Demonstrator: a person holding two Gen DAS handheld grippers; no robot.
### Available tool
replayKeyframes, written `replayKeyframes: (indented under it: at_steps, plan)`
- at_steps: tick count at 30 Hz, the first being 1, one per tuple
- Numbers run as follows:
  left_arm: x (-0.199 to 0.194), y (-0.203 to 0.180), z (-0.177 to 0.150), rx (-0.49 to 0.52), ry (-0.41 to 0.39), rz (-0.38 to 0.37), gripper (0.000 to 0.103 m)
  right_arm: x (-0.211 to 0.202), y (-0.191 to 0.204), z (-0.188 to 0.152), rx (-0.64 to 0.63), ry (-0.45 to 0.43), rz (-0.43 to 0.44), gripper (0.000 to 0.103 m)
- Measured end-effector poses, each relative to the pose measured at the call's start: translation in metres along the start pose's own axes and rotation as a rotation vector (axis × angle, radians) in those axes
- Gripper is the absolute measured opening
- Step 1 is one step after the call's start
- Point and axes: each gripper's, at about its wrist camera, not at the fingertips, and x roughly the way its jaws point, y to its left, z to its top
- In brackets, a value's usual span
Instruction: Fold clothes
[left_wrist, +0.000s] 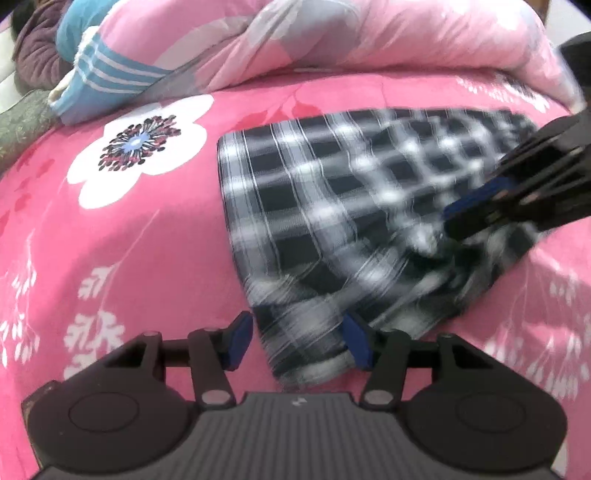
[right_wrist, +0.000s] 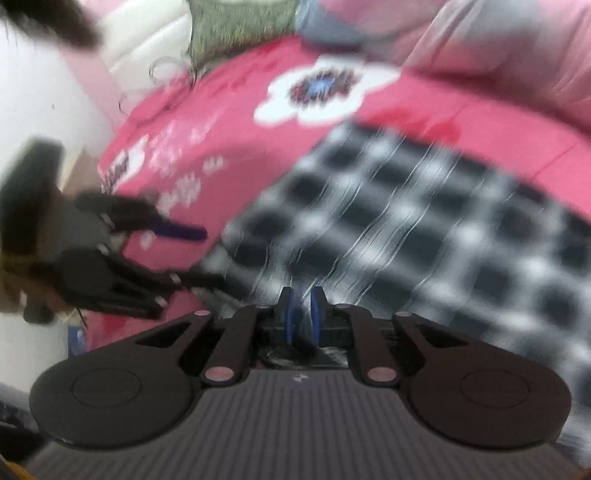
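We see a bed covered by a bright pink sheet (left_wrist: 155, 236) printed with white sprigs and one big white flower (left_wrist: 136, 147) with a dark, speckled centre. Along the far edge a pale pink quilt (left_wrist: 369, 40) lies bunched in a long roll, and at the far left corner a blue towel (left_wrist: 107, 77) with white stripes lies half under it.

On the sheet, right of the flower, lies the black-and-white checked cloth (left_wrist: 314, 206). We see dark squares crossed by thin white lines, a straight left edge and a crisp far-left corner. Its far part lies flat; the near and right parts are rumpled and smeared by blur.

Our right gripper (right_wrist: 302, 317) has its blue pads drawn close together with a strip of the checked cloth pinched between them, and in the left wrist view it reaches in over the cloth's right side.

Our left gripper (left_wrist: 297, 341) stands spread wide, its blue fingertips (left_wrist: 238, 341) either side of the cloth's near corner, not clamping it.
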Motion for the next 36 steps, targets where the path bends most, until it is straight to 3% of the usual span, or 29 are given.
replayKeyframes:
  at_steps: [2,5,9,11,14,21,24,28,33,36]
  plan:
    - [-0.003,0.004,-0.004,0.006,0.001,-0.004,0.054,0.024,-0.015,-0.006,0.088,0.021,-0.055,0.004]
    - [-0.012,0.01,-0.007,0.014,-0.02,0.0,0.054,0.026,-0.042,-0.012,0.316,-0.05,-0.041,0.001]
    - [-0.021,0.009,-0.004,0.061,-0.076,0.009,0.054,0.006,-0.042,-0.015,0.397,-0.09,-0.073,0.006]
    - [-0.02,0.005,-0.001,0.086,-0.102,0.003,0.053,-0.008,-0.038,-0.018,0.394,-0.114,-0.096,0.007]
    - [-0.011,-0.004,0.003,0.12,-0.113,-0.013,0.053,-0.005,-0.025,-0.018,0.281,-0.08,-0.086,0.007]
    - [0.014,-0.013,0.0,0.17,-0.071,0.002,0.052,0.002,0.002,-0.02,0.044,-0.009,-0.07,0.004]
    - [0.015,-0.009,0.0,0.154,-0.065,-0.007,0.052,0.011,-0.028,-0.025,0.207,-0.059,-0.127,0.001]
    - [0.001,-0.006,0.002,0.143,-0.092,0.005,0.05,0.003,-0.047,-0.029,0.377,-0.123,-0.124,0.001]
    - [-0.007,-0.016,0.008,0.182,-0.143,-0.042,0.052,0.003,-0.048,-0.029,0.368,-0.119,-0.172,0.001]
    - [0.008,-0.03,0.006,0.229,-0.101,-0.026,0.052,0.012,-0.038,-0.02,0.333,-0.107,-0.219,0.001]
